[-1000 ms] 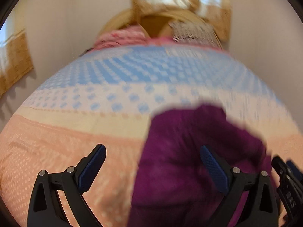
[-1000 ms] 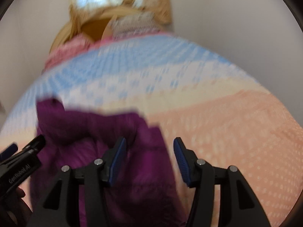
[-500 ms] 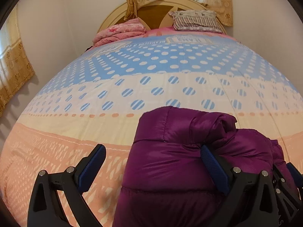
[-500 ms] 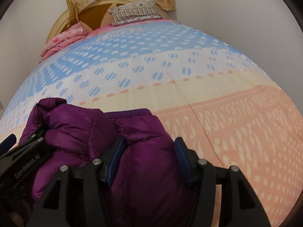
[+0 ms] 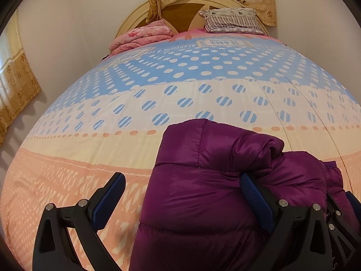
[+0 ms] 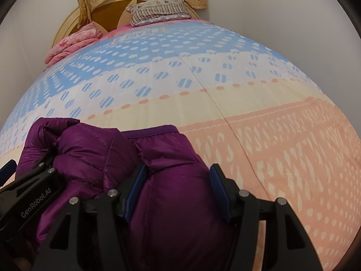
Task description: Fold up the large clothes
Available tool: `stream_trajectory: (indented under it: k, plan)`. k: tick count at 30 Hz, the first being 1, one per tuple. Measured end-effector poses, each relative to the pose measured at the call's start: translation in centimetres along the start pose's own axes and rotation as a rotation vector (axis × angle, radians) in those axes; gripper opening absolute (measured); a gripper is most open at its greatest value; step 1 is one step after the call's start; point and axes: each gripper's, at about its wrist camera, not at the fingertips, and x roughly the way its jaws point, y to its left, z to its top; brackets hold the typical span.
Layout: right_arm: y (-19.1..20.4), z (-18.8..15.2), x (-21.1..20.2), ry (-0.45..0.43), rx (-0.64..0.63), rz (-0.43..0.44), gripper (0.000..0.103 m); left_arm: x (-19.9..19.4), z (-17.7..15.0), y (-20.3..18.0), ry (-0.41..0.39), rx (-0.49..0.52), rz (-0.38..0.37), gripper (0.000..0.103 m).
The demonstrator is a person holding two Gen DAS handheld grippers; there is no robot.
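A purple puffer jacket lies bunched and partly folded on the bed near its front edge; it also shows in the right wrist view. My left gripper is open wide, its right finger pressed against a fold of the jacket and its left finger over the bedspread. My right gripper is open with a bulge of the jacket between its fingers, which do not pinch it. The left gripper's body shows at the right wrist view's lower left, against the jacket.
The bed has a bedspread with blue, white, cream and peach bands and dots. A folded pink blanket and a striped pillow lie at the headboard. Walls stand close on both sides, with curtains at the left.
One second ago both views were blurred by motion; now both are still. The jacket has settled on the bed, and both grippers stay open in about the same place.
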Motion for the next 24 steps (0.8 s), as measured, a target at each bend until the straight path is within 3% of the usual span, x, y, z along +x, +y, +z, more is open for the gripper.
stream_trajectory:
  k: [4, 6, 8, 12, 17, 24]
  plan:
    - [-0.1, -0.1, -0.1, 0.0, 0.008, 0.005, 0.062, 0.1, 0.2, 0.1, 0.011, -0.007, -0.013, 0.102]
    - [-0.4, 0.0, -0.2, 0.018, 0.008, 0.015, 0.062, -0.5, 0.4, 0.8, 0.046, 0.001, -0.069, 0.102]
    - [-1.5, -0.4, -2.3, -0.002, 0.035, 0.057, 0.062, -2.4, 0.0, 2.1, 0.063, -0.012, -0.12, 0.102]
    - [-2.7, -2.3, -7.4, -0.094, 0.051, 0.107, 0.068, -7.4, -3.5, 4.7, 0.016, 0.01, -0.224, 0.101]
    - [-3.1, -5.3, -7.2, -0.037, 0.043, 0.135, 0.07, -7.3, -7.4, 6.1, 0.051, 0.0, -0.233, 0.101]
    - [-3.5, -6.3, -5.9, -0.05, 0.061, 0.153, 0.075, -6.9, -7.9, 5.0, 0.045, 0.015, -0.202, 0.102]
